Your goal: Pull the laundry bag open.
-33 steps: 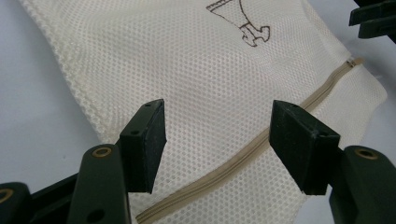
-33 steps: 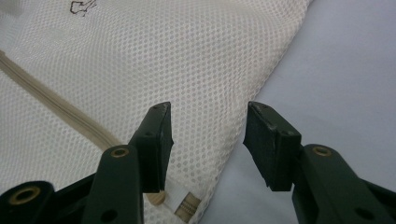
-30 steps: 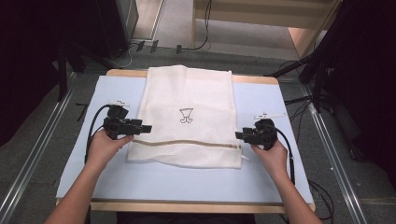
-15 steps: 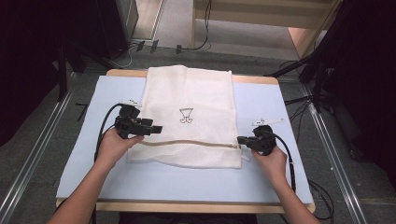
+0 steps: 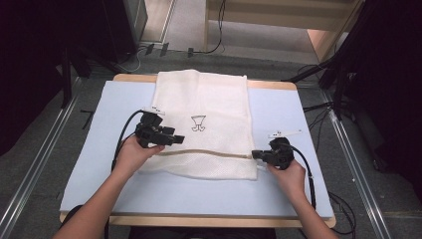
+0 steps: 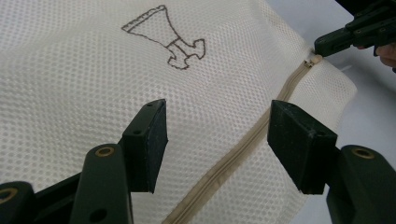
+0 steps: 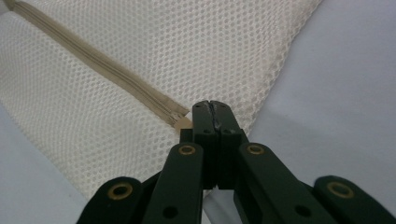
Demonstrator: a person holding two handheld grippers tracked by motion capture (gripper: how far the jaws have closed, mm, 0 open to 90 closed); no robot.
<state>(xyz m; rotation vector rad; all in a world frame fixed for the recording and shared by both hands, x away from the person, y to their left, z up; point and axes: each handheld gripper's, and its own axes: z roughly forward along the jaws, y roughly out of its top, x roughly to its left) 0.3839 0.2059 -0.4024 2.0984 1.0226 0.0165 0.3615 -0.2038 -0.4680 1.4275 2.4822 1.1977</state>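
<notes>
A cream mesh laundry bag (image 5: 209, 99) lies flat on the pale blue mat (image 5: 293, 109), with a tan zipper (image 5: 209, 152) running across its near part. A small dark emblem (image 5: 198, 123) marks its middle. My left gripper (image 5: 176, 141) hovers open over the bag's left side; in the left gripper view its jaws (image 6: 219, 126) straddle the zipper (image 6: 243, 149) just above the mesh. My right gripper (image 5: 255, 155) sits at the zipper's right end, jaws (image 7: 212, 106) shut on the zipper pull (image 6: 312, 60), of which a tan bit (image 7: 184, 122) shows beside the tips.
The mat covers a wooden table (image 5: 199, 221) with bare blue surface left, right and in front of the bag. Small white tags (image 5: 284, 133) lie on the mat near the right hand. Dark stands and cables (image 5: 343, 94) surround the table on the floor.
My left gripper has moved right, from the bag's left edge onto the mesh over the zipper. My right gripper has shifted slightly nearer, settling at the zipper's end.
</notes>
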